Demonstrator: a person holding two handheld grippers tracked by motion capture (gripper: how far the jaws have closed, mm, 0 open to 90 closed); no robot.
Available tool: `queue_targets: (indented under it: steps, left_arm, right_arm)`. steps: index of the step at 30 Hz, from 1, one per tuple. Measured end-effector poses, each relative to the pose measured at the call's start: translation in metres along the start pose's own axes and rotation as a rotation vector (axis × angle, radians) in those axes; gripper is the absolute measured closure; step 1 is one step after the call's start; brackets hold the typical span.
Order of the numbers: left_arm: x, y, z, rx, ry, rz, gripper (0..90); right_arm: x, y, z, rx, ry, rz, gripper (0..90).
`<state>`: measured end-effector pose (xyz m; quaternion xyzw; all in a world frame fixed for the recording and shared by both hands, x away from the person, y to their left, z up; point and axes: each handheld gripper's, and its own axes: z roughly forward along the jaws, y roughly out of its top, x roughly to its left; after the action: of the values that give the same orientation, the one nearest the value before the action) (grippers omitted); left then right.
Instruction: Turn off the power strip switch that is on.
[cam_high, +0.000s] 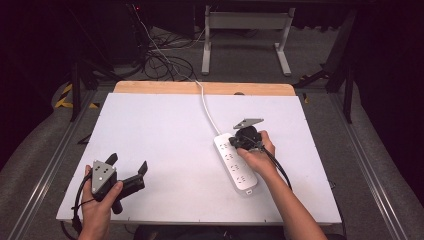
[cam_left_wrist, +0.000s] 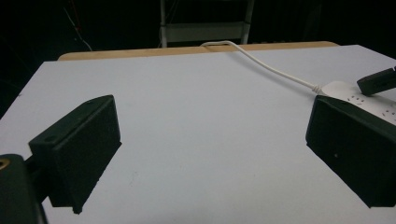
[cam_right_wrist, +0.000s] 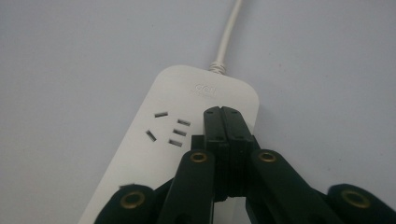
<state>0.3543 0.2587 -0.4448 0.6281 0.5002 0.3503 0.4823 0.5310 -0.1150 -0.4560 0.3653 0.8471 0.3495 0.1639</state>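
Note:
A white power strip (cam_high: 236, 162) lies on the white board right of centre, its white cable (cam_high: 207, 107) running off over the far edge. My right gripper (cam_high: 236, 143) is over the strip's cable end, pointing down at it. In the right gripper view the jaws (cam_right_wrist: 222, 113) are pressed together with nothing between them, their tips over the strip (cam_right_wrist: 187, 107) beside a socket; I cannot tell if they touch it. My left gripper (cam_high: 128, 163) rests at the board's front left, open and empty. The left gripper view has its jaws (cam_left_wrist: 212, 154) spread wide, the strip (cam_left_wrist: 343, 91) at far right.
The white board (cam_high: 165, 130) covers a wooden table whose far edge (cam_high: 200, 88) shows. Behind it stand a white table frame (cam_high: 245, 30) and dark cables on the floor (cam_high: 160, 60). Metal rails run along both sides.

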Motion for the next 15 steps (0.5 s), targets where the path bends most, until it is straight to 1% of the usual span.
queue_targets:
  steps: [2,11,15]
  left_arm:
    - [-0.0002,0.0,0.0,0.0,0.0,-0.001,3.9]
    - [0.0004,-0.0002,-0.0003,0.006,0.0,-0.001,3.9]
    - [0.0004,-0.0003,-0.0001,0.006,-0.001,-0.002,3.9]
  right_arm:
    - [0.0006,-0.0003,0.0,-0.002,-0.004,-0.006,90.0]
    - [-0.0002,-0.0006,-0.0003,0.001,-0.002,0.006,90.0]
    - [0.0015,-0.0006,0.0001,0.0,-0.013,-0.003,90.0]
